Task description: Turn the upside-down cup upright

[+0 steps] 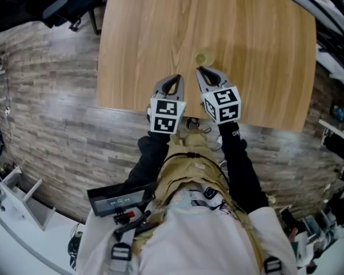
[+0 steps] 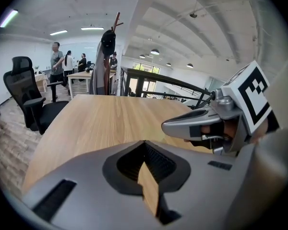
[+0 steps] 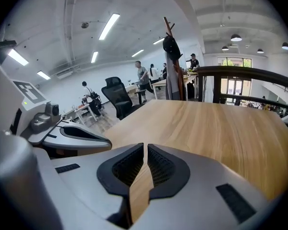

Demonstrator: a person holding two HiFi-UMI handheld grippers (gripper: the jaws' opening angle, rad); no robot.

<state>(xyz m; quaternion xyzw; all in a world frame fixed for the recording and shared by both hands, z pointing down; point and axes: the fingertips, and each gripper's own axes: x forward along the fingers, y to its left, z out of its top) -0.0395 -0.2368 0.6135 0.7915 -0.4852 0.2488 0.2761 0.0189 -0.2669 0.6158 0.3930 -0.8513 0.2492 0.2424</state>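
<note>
A small translucent cup (image 1: 204,59) stands on the wooden table (image 1: 246,50), near the front middle; I cannot tell from above which way up it is. My right gripper (image 1: 200,69) points at it from just short of it, jaws shut and empty. My left gripper (image 1: 177,77) hovers beside it over the table's near edge, also shut with nothing held. In the left gripper view my own jaws (image 2: 145,143) meet at the tips, and the right gripper (image 2: 165,125) shows at the right. In the right gripper view the jaws (image 3: 146,145) are together. Neither gripper view shows the cup.
A black office chair (image 1: 63,4) stands off the table's far left corner. A coat stand (image 2: 108,56) rises beyond the table's far end, with people (image 2: 56,63) and desks behind it. A dark railing (image 3: 249,73) runs along the right side.
</note>
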